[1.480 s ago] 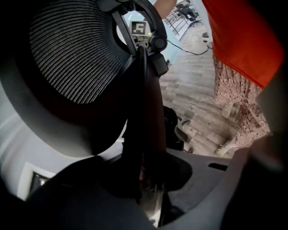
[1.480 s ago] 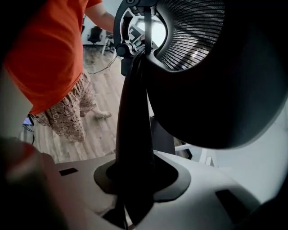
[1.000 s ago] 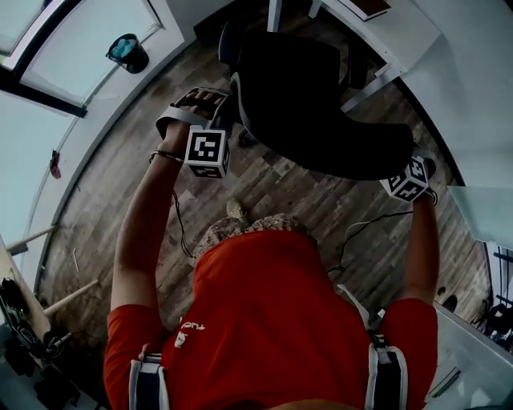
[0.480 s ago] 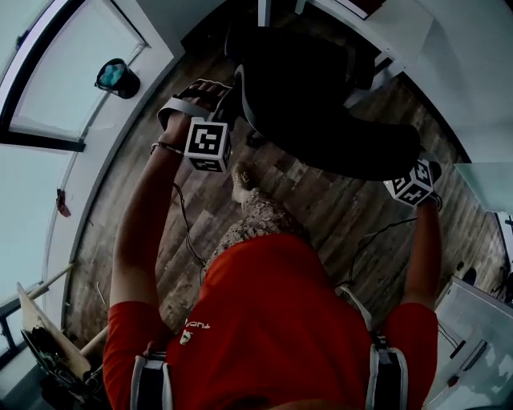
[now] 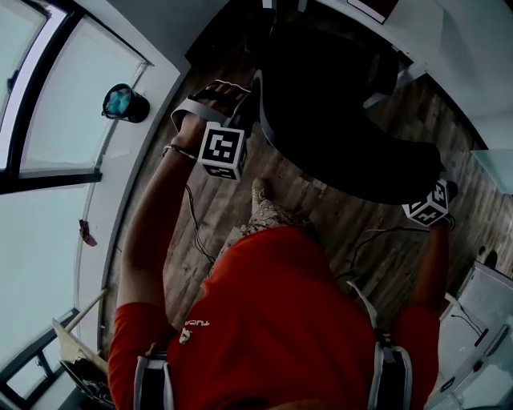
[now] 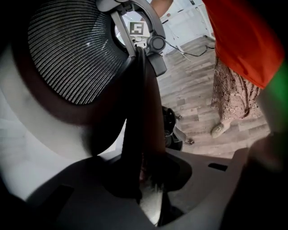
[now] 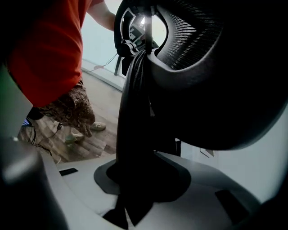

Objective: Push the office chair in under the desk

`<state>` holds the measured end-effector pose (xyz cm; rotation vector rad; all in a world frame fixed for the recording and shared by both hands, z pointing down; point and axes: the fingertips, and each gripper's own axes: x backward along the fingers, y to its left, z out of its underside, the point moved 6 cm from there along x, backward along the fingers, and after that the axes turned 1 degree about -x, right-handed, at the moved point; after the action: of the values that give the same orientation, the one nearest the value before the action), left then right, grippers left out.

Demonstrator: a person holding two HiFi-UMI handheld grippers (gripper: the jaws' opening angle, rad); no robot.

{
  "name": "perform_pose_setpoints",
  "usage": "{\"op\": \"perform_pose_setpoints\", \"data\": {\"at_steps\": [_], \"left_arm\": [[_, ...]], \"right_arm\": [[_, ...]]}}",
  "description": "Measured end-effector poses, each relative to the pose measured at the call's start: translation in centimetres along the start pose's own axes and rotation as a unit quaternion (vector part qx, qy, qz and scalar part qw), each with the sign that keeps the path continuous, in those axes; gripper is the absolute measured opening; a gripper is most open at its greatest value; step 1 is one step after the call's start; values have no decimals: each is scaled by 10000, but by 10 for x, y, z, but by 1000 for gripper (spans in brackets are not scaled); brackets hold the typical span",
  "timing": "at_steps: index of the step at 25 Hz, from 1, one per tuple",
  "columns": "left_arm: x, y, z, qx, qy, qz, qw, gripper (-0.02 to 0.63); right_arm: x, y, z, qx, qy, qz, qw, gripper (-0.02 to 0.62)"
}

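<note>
The chair point(image 5: 337, 104) stands on the wood floor point(image 5: 228, 204) with its back toward the person point(image 5: 280, 320) and its seat toward the white counter point(image 5: 409, 24). Its far side lies at the counter's edge. How far the seat reaches under the counter cannot be told from the head view.

The left gripper point(image 6: 146, 173) is clenched on the left edge of the chair's back. In the left gripper view the dark rim of the back runs straight down into the jaws, with the mesh point(image 6: 72, 49) spreading to the left of it. The right gripper point(image 7: 135, 179) is clenched on the opposite edge of the back in the same way, and the rim drops between its jaws while the mesh curves away to the right.

In the head view both arms are stretched forward, one to each side of the back. The left cube point(image 5: 222, 150) sits just beside the back's left edge and the right cube point(image 5: 427, 204) just beside its lower right corner.

The person wears a red shirt point(image 5: 272, 312) and has one shoe point(image 5: 260, 192) on the floor just behind the chair. A cable point(image 5: 377, 234) trails across the boards near the right arm. A dark bin point(image 5: 126, 102) with something teal in it stands well to the left, beside the window point(image 5: 48, 88).
</note>
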<state>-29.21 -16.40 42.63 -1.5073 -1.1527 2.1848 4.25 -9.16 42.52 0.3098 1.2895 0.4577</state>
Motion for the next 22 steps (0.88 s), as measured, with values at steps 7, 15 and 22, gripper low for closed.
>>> {"op": "perform_pose_setpoints", "data": {"at_steps": [7, 15, 22], "left_arm": [[-21, 31, 34, -234, -256, 106, 9993, 89], [-50, 63, 65, -435, -492, 132, 9978, 89], [-86, 101, 89, -666, -742, 137, 9949, 89]], "right_arm": [[-16, -14, -22, -371, 202, -6, 9991, 121], [-34, -42, -35, -535, 349, 109, 9979, 123], [-54, -73, -39, -798, 532, 226, 9951, 123]]}}
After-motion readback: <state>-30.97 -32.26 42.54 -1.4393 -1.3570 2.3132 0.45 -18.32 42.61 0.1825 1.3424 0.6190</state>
